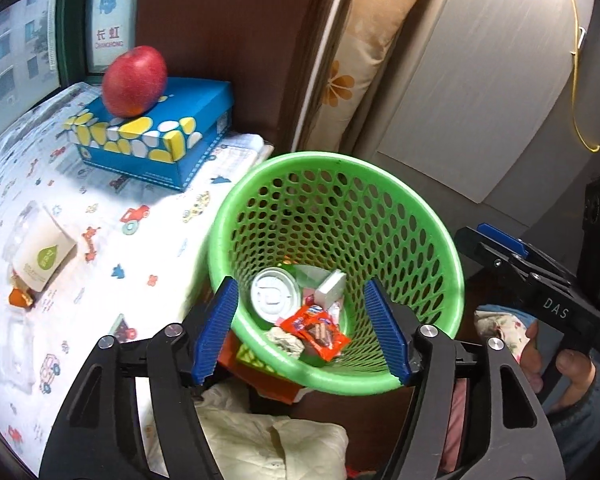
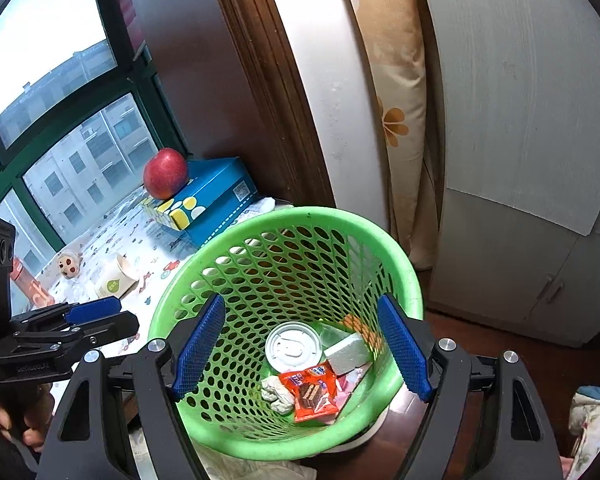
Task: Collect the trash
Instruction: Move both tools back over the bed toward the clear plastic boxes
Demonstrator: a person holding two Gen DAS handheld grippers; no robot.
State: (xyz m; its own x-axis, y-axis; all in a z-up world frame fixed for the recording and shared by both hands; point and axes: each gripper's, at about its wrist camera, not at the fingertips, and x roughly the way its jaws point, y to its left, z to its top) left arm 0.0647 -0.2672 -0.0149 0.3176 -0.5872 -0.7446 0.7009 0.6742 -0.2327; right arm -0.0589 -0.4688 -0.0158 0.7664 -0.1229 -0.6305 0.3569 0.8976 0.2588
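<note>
A green mesh waste basket (image 1: 420, 216) (image 2: 404, 276) stands beside the table. Inside lie a white can lid (image 1: 275, 294) (image 2: 293, 346), a red snack wrapper (image 1: 315, 332) (image 2: 312, 392), a white block (image 1: 331, 288) (image 2: 348, 354) and a crumpled tissue (image 1: 286, 340) (image 2: 278, 394). My left gripper (image 1: 304, 332) is open and empty above the basket. My right gripper (image 2: 300, 348) is open and empty above it too. A paper cup (image 1: 42, 248) (image 2: 118, 278) lies on its side on the table with an orange wrapper (image 1: 20, 298) beside it.
A red apple (image 1: 134, 80) (image 2: 165, 178) sits on a blue box (image 1: 156, 136) (image 2: 212, 200) at the back of the patterned tablecloth (image 1: 100, 260). A small round toy (image 2: 70, 266) lies near the window. A wardrobe (image 2: 520, 160) stands to the right.
</note>
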